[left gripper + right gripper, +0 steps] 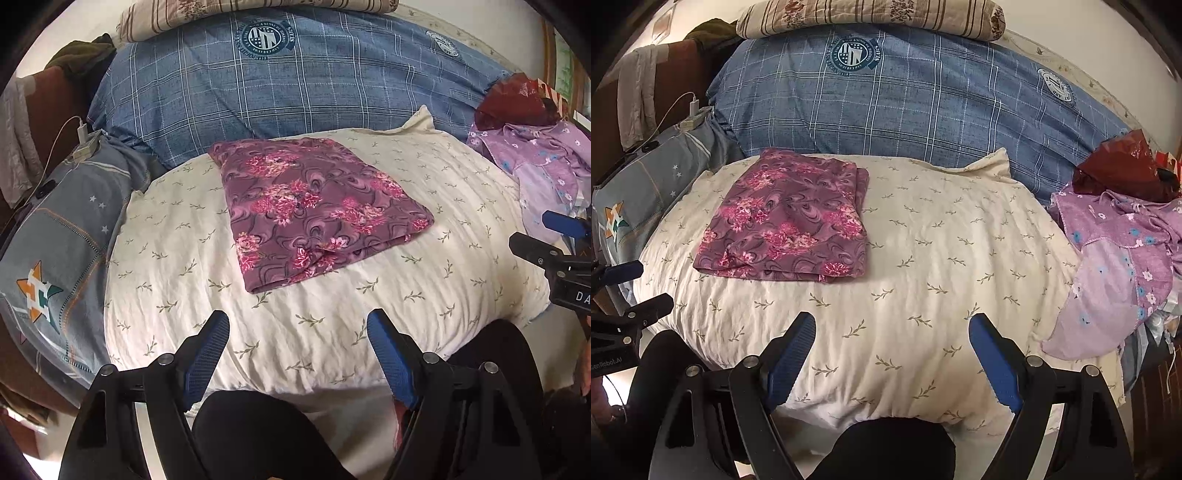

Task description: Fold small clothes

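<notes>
Both grippers hang back at the near edge of the bed with nothing between their fingers: the left gripper [298, 345] has its blue pads spread wide over the cream leaf-print quilt [332, 332], and the right gripper [892, 347] is just as wide apart and just as empty, hovering over the same quilt. Out ahead, the purple floral garment [314, 210] lies on the quilt as a flat, squared-off bundle, edges stacked at its near side, well apart from both sets of fingers, so that piece looks finished to me. Over on the right, a lilac flowered garment [1119, 266] sits rumpled and unfolded, draped off the quilt's edge, with a dark red plastic bag [1123, 173] behind it; that looks like the work left to do. Behind everything, a blue plaid duvet [295, 92] carries a round crest whose lettering I can't make out, upside down as it is. The grey pillowcase [55, 240] on the left shows an orange-and-green star logo with an H. On the left gripper's body, seen from the right wrist, a label reads "GenRobot.AI", partly cut off.
</notes>
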Demonstrator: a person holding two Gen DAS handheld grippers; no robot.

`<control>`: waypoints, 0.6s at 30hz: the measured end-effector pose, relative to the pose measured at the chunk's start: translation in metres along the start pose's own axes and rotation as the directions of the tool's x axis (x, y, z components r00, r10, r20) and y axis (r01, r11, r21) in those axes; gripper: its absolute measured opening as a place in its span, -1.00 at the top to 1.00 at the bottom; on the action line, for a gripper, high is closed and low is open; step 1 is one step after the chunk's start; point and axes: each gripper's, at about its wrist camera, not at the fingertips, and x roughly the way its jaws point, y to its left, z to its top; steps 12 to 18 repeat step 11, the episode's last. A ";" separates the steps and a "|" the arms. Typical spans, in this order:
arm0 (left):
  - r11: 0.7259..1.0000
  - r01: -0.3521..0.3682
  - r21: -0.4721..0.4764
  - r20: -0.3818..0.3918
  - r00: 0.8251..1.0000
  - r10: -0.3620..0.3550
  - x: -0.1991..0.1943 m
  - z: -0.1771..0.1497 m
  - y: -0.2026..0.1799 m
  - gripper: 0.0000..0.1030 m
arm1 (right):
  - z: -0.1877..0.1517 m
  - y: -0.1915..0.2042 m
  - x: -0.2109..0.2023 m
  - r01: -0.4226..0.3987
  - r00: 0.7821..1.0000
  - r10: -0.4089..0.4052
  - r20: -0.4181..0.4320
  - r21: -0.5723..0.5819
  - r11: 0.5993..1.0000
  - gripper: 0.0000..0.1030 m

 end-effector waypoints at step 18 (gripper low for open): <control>0.999 -0.035 -0.026 0.055 0.998 0.037 -0.008 0.005 -0.001 -0.51 | -0.002 -0.001 0.005 -0.012 1.000 0.013 -0.022 0.015 1.000 -0.67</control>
